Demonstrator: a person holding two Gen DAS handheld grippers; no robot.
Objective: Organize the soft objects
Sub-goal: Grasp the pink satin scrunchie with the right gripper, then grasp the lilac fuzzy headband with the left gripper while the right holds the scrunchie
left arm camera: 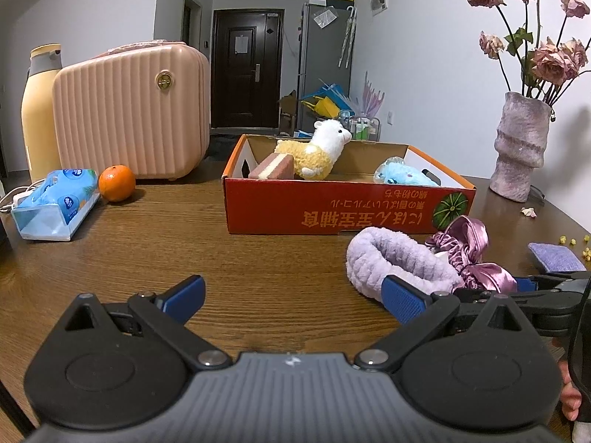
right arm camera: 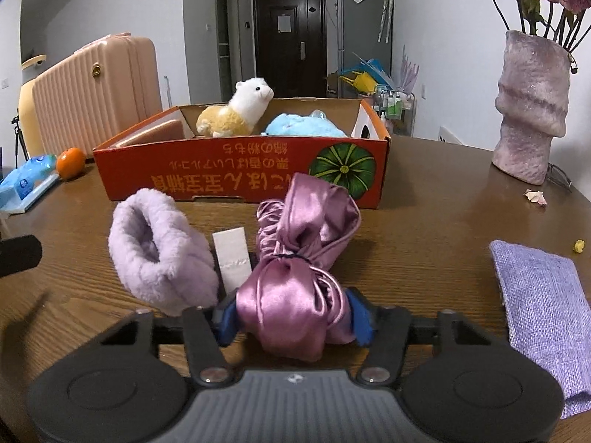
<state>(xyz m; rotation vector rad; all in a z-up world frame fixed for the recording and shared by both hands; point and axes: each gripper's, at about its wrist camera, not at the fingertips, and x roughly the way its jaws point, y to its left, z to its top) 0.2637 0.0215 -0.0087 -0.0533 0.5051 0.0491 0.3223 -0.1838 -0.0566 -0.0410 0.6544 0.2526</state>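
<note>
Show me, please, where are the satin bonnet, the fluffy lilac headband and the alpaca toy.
satin bonnet (right arm camera: 291,317): right wrist view, on its gathered shiny lower bulge.
fluffy lilac headband (right arm camera: 166,269): right wrist view, on the near side of its loop.
alpaca toy (left arm camera: 317,158): left wrist view, on its yellow body.

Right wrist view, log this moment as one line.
right hand-held gripper: shut on pink satin scrunchie | left hand-held gripper: open | lilac headband: on table | box: holds plush toys
</note>
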